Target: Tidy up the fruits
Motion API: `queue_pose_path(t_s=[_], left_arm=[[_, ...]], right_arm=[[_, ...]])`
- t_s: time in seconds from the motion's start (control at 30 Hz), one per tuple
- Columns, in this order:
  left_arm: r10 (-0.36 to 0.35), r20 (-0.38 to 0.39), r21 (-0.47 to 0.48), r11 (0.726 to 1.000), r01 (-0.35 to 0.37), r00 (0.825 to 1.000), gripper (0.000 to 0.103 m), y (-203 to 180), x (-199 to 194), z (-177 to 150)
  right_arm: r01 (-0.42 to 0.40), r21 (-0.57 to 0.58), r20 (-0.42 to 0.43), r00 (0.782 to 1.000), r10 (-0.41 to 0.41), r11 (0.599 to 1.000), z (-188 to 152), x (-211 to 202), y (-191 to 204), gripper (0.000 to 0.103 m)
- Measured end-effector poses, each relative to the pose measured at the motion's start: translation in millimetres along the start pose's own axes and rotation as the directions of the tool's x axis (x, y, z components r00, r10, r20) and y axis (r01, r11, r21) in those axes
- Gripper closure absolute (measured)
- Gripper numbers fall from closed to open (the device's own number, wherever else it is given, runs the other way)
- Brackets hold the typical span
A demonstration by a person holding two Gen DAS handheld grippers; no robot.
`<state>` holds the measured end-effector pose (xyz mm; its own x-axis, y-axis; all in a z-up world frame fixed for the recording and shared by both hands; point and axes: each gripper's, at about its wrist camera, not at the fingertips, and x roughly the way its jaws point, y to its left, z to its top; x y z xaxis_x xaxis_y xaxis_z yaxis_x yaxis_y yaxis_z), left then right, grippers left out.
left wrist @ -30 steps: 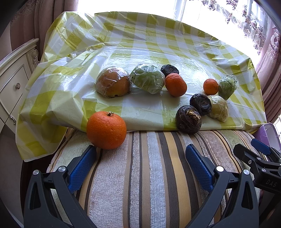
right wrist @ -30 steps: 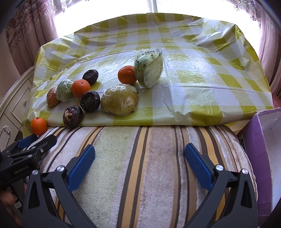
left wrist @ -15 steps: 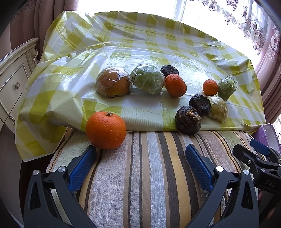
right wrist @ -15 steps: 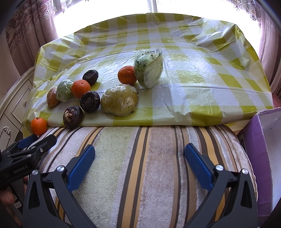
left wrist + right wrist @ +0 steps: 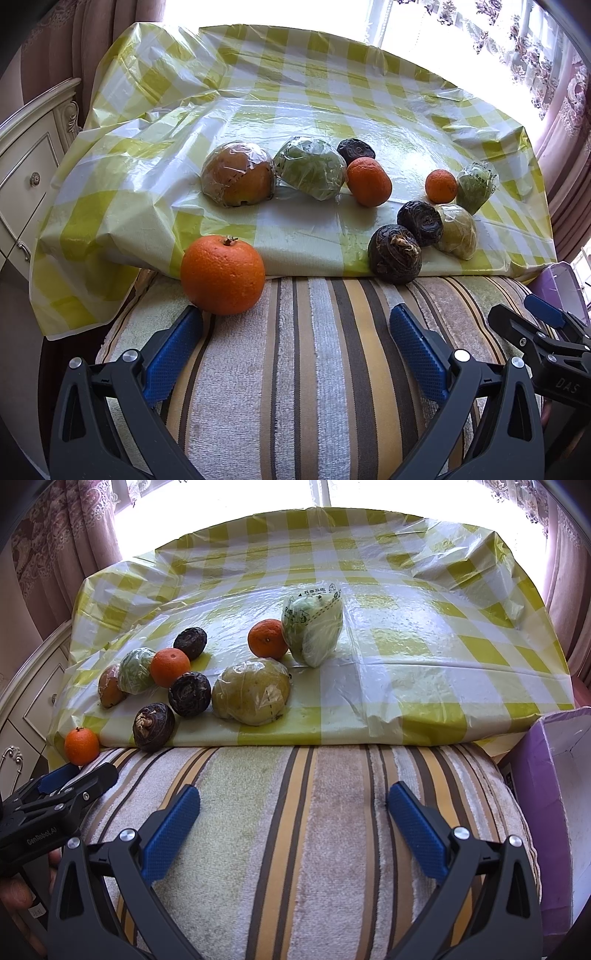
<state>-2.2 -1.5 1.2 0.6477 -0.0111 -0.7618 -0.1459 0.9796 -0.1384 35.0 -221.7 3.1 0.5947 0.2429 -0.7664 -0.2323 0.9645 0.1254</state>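
A large orange [image 5: 222, 275] sits on the striped towel [image 5: 314, 369], just beyond my left gripper's left finger. My left gripper [image 5: 295, 343] is open and empty. Further oranges [image 5: 368, 181] [image 5: 440, 186], dark round fruits [image 5: 394, 254] [image 5: 420, 222] and plastic-wrapped fruits [image 5: 238, 178] [image 5: 310, 172] lie on the yellow checked cloth [image 5: 295, 110]. My right gripper [image 5: 294, 821] is open and empty over the towel [image 5: 295, 830]. In its view the wrapped yellow fruit [image 5: 251, 690], wrapped green one [image 5: 312, 627] and oranges [image 5: 266, 637] [image 5: 170, 666] [image 5: 81, 746] lie ahead to the left.
A purple box [image 5: 546, 812] stands at the right edge of the towel. A white drawer cabinet [image 5: 26, 166] stands at the left. Curtains and a bright window are behind. The right half of the checked cloth [image 5: 443, 646] carries no fruit.
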Motion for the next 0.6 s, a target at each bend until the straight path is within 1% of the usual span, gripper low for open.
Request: queue_pose_path(t_s=[0.17,0.27,0.37,0.5,0.57,0.6], left_arm=[[-0.011,0.001,-0.009,1.0,0.011,1.0,0.005,-1,0,0],[-0.01,0.011,-0.024,1.0,0.01,1.0,0.009,0,-3,2],[-0.007,0.025,-0.05,0.999,0.008,1.0,0.015,6,-6,5],[0.005,0.06,-0.087,0.996,0.001,0.998,0.027,15,-11,12],[0.015,0.062,-0.095,0.995,-0.009,0.998,0.031,19,-10,16],[0.025,0.062,-0.1,0.995,-0.019,0.998,0.036,21,-10,18]], right_arm=[[-0.009,-0.001,-0.019,1.0,0.009,1.0,3,0,-2,0.001],[-0.02,-0.004,-0.05,0.999,0.02,1.0,6,1,-3,0.001],[-0.03,0.014,-0.079,0.996,0.031,0.999,12,3,-5,0.001],[-0.016,0.035,-0.06,0.998,0.018,0.999,13,3,-4,0.001],[-0.027,0.025,-0.053,0.998,0.028,0.999,14,3,-1,0.001],[-0.033,0.021,-0.045,0.998,0.034,0.999,16,3,0,0.001]])
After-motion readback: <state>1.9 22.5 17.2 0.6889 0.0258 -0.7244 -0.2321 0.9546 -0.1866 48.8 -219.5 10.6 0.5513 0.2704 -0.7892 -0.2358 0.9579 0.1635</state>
